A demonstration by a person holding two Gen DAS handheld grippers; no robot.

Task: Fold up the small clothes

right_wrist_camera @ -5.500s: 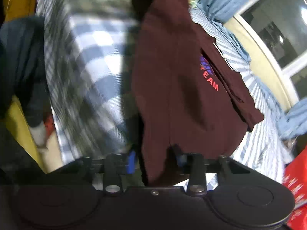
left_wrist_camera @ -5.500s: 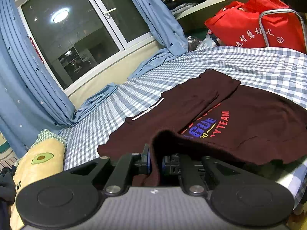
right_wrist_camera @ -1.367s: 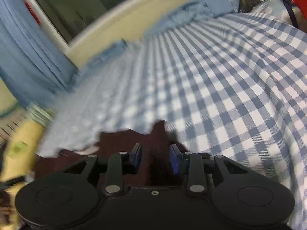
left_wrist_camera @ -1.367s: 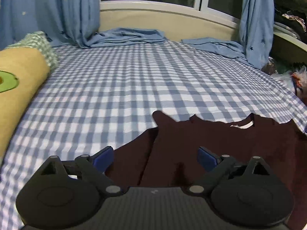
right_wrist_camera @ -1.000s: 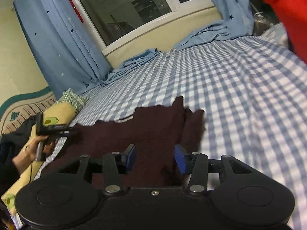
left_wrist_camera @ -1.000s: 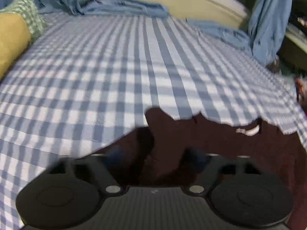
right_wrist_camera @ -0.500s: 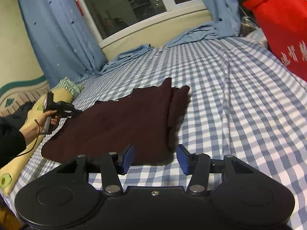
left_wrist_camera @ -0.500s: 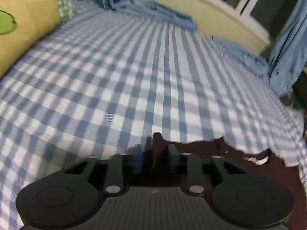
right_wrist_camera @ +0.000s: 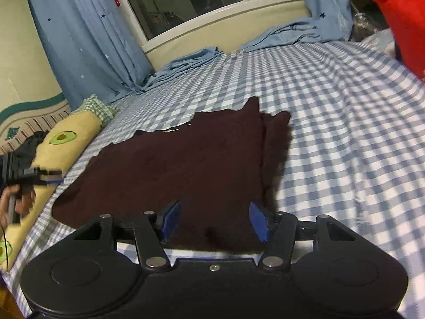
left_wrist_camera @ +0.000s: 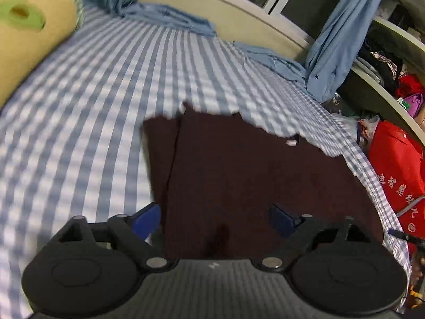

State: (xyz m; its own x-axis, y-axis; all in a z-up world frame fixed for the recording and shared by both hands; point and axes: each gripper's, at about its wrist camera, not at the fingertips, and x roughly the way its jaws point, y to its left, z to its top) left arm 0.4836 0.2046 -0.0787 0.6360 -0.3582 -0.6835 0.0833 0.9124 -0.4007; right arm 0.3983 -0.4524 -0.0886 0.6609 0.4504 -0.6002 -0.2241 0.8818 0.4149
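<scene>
A dark maroon garment (left_wrist_camera: 239, 172) lies folded flat on the blue-and-white checked bed sheet (left_wrist_camera: 87, 111); one narrow folded strip runs along its left side. My left gripper (left_wrist_camera: 214, 222) hovers over its near edge, jaws opening wide, with nothing pinched between the blue pads (left_wrist_camera: 147, 220). In the right wrist view the same garment (right_wrist_camera: 186, 164) spreads ahead of my right gripper (right_wrist_camera: 215, 220). Its jaws are opening too, above the near hem without pressing it. At the far left there, a hand (right_wrist_camera: 13, 199) holds the left gripper (right_wrist_camera: 50, 176) off the garment's side.
A yellow avocado-print pillow (right_wrist_camera: 66, 143) lies along the bed's left side. Blue curtains (right_wrist_camera: 87, 40) hang at the window and pool on the far sheet. A red bag (left_wrist_camera: 395, 164) stands off the bed's right edge, below a cluttered shelf (left_wrist_camera: 385, 61).
The left gripper let go of the garment's far corner, pulled back toward the near edge and spread wide. The right gripper drew back a little with its jaws widening.
</scene>
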